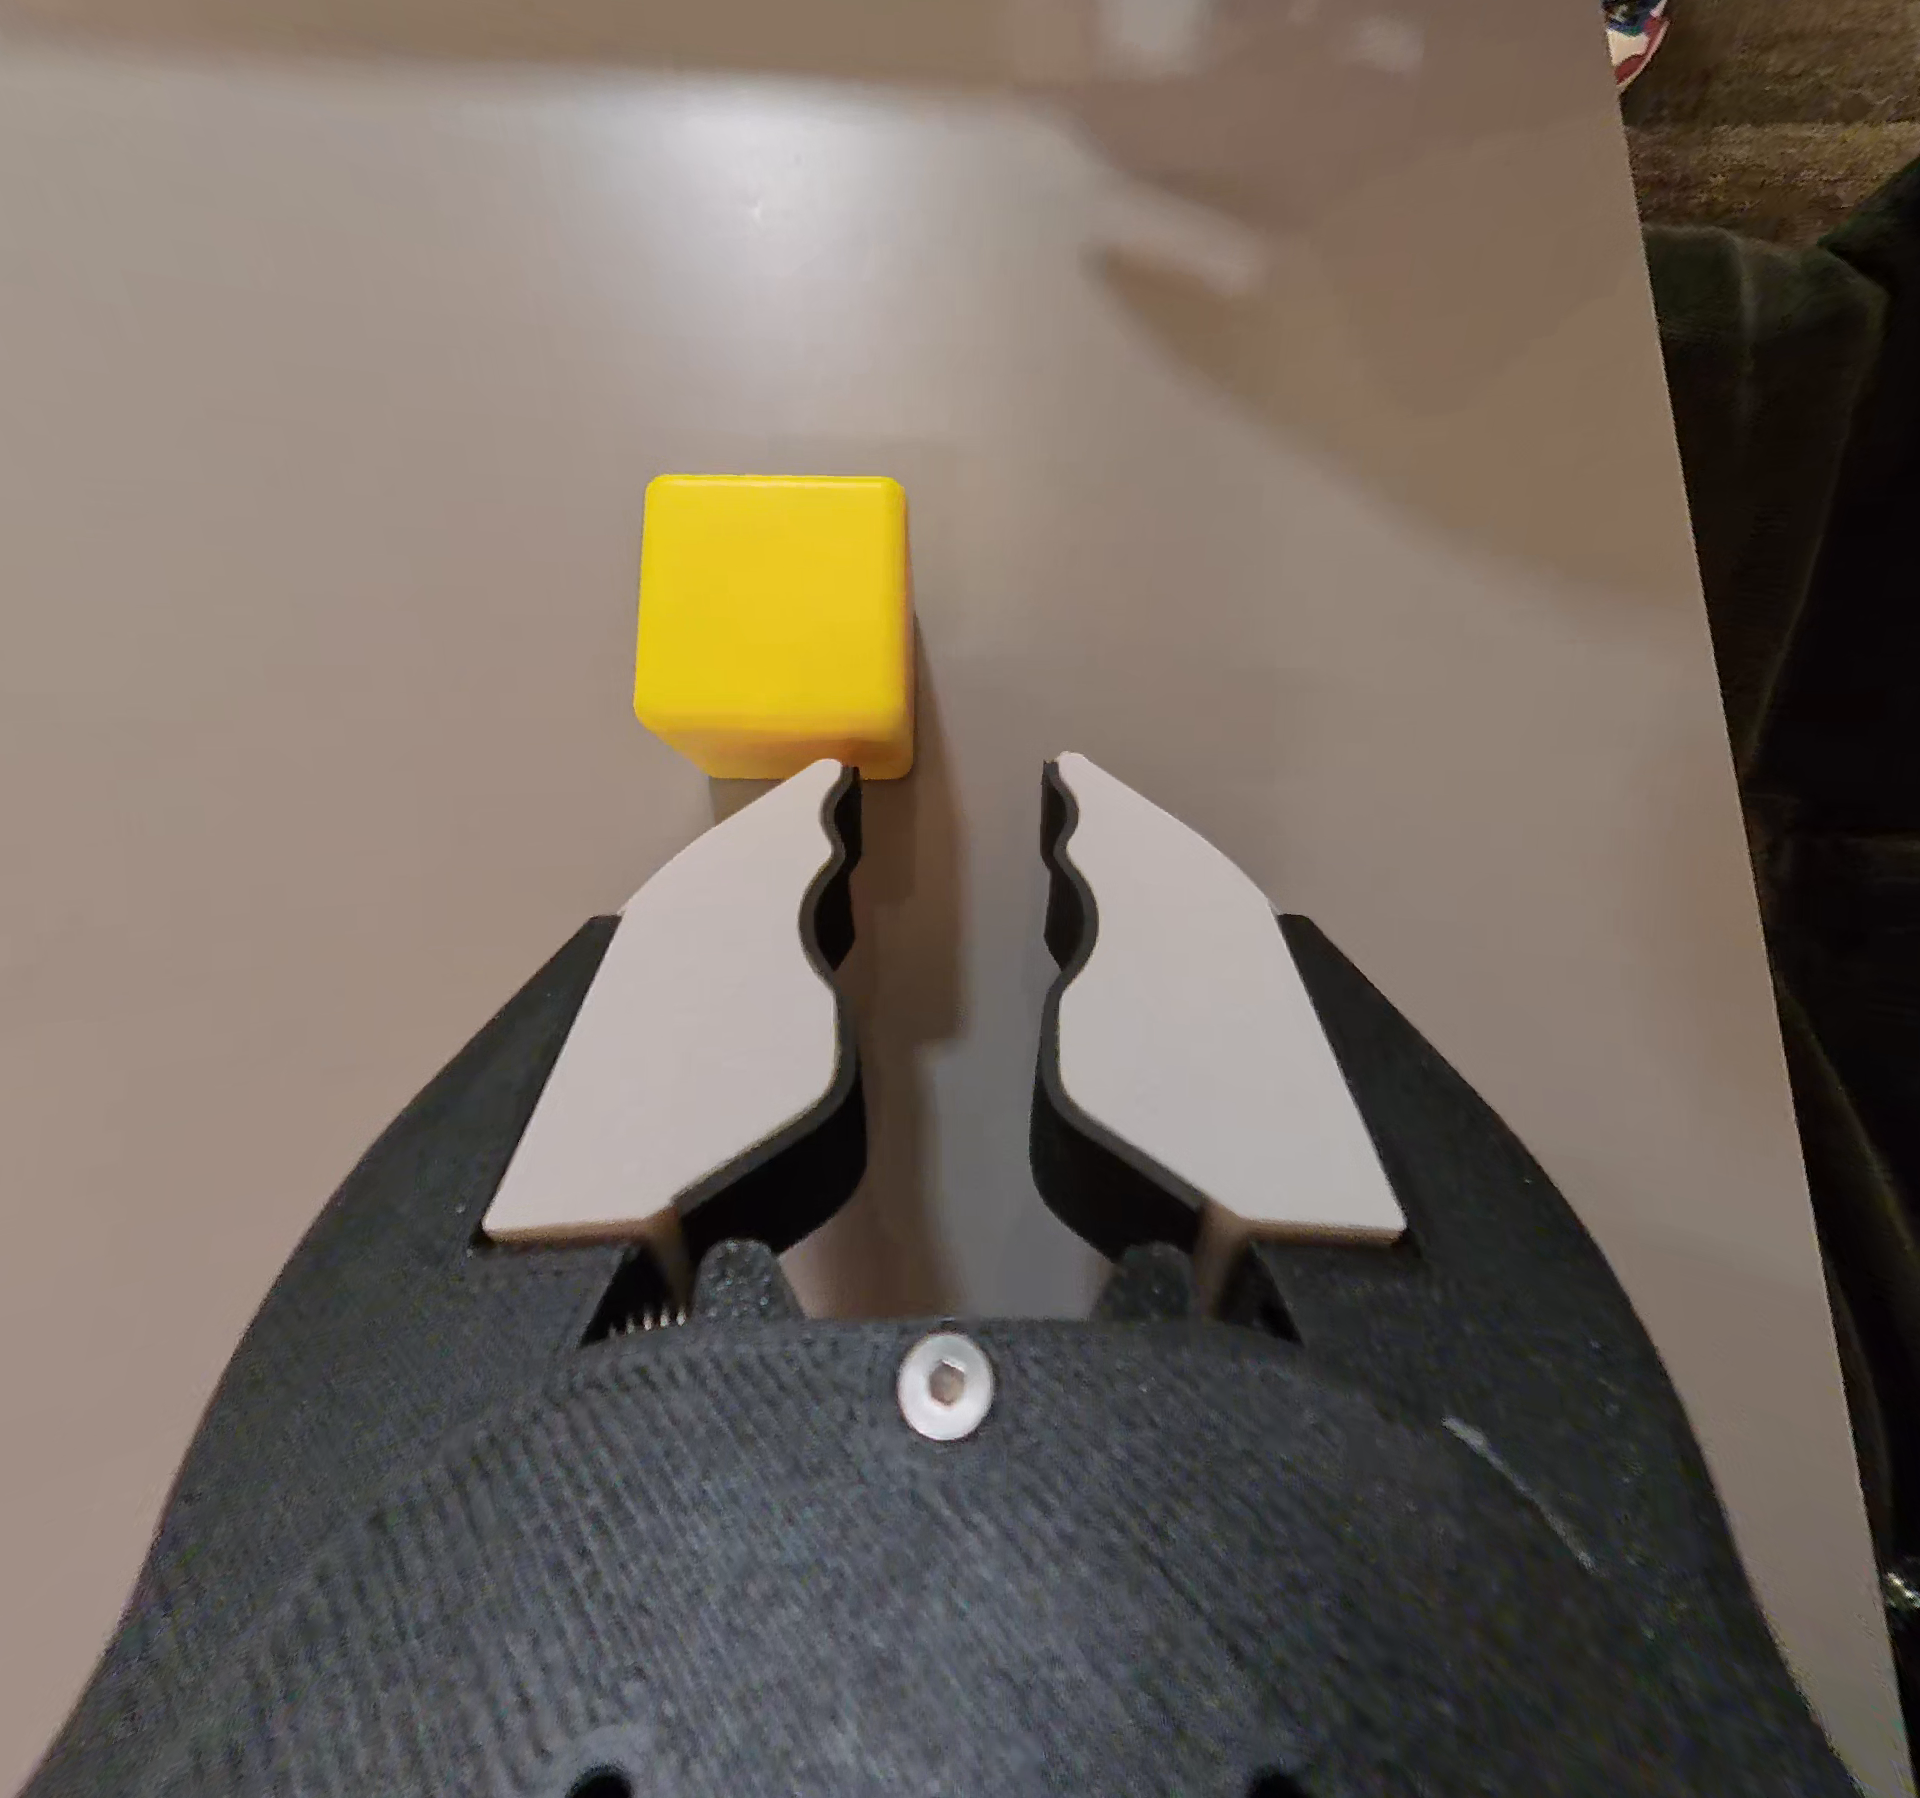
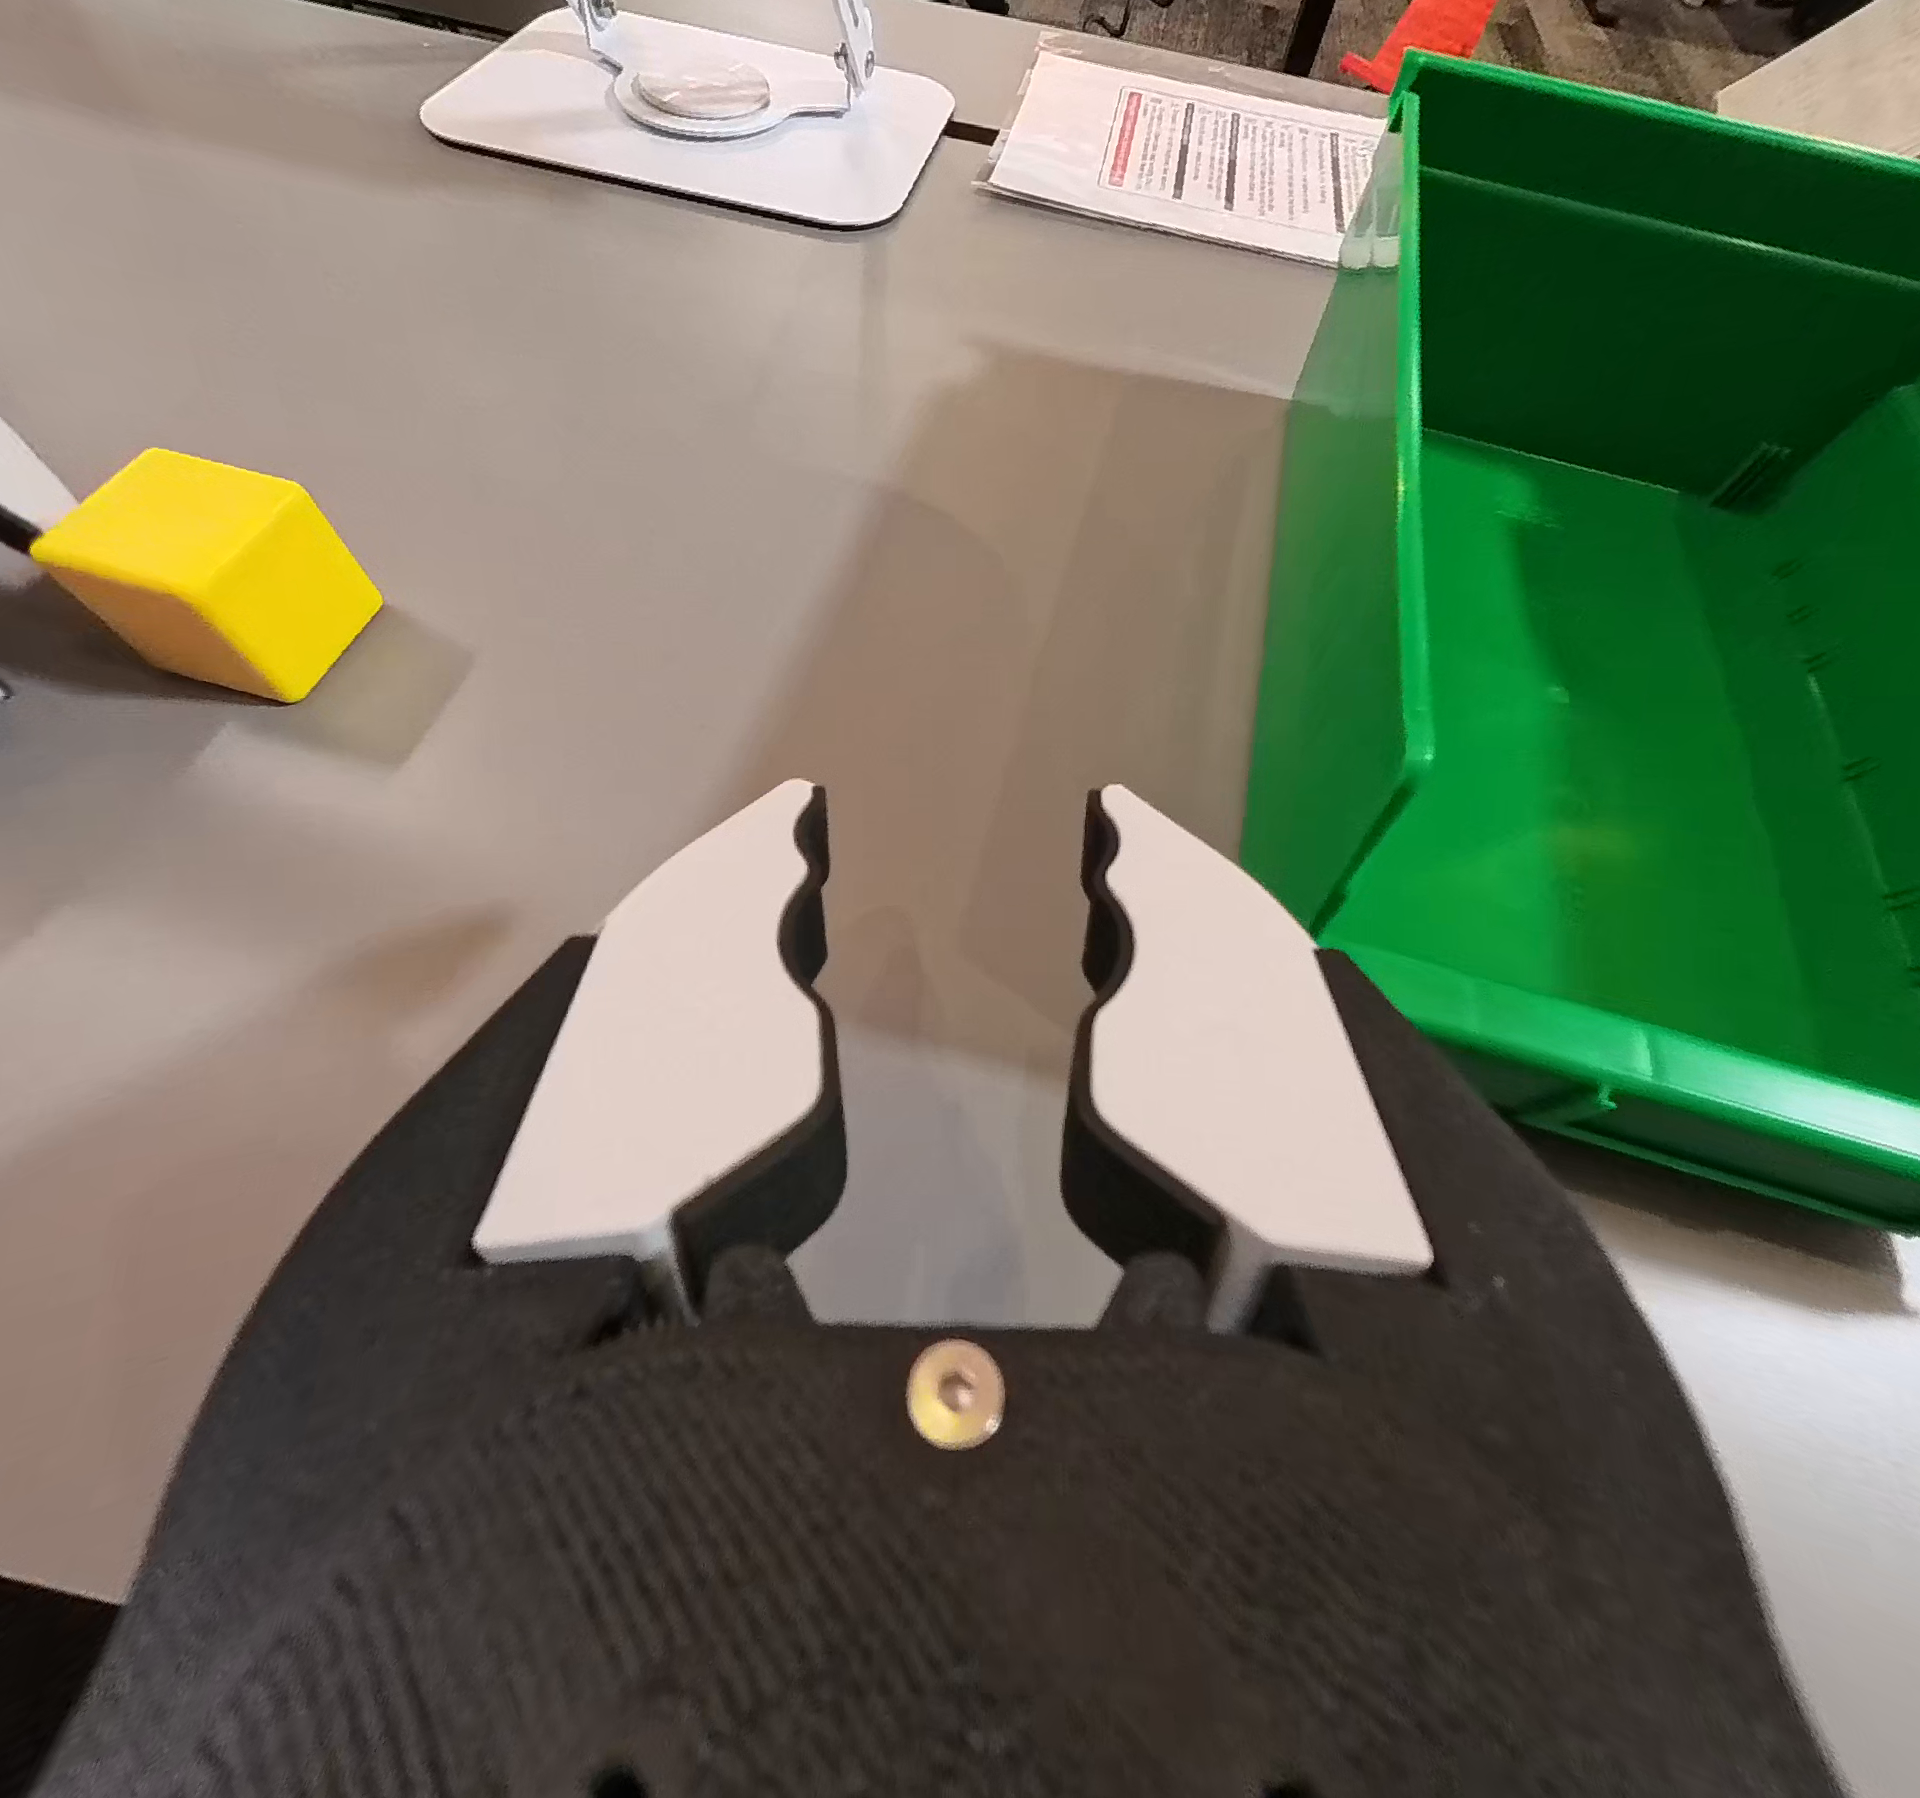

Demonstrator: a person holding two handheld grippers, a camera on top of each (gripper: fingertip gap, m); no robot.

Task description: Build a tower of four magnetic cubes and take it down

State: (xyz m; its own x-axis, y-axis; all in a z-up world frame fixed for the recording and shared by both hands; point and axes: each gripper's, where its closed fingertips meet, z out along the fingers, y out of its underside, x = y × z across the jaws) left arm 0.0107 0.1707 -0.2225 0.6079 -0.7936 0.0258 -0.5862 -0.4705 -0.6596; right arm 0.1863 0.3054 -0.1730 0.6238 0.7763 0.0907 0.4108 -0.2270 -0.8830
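Just behind the cube (image 1: 771, 618), the left gripper (image 1: 948, 769) is hovering with jaws narrowly apart, empty, one fingertip seemingly nudging it; right gripper (image 2: 956, 798) is idling narrowly parted, empty, beside the bin (image 2: 1351, 543).

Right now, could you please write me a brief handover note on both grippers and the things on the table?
Left gripper: jaws open and empty, just short of the yellow cube; the cube sits ahead of its left finger rather than in the gap, and contact cannot be judged.
Right gripper: jaws open and empty, above bare table, beside the green bin.
Cube rests on the table, left of the right gripper. What shows of the bin's inside is empty.
Behind: white stand base, printed sheet.
Nothing is gripped; no cube is seen in the bin.
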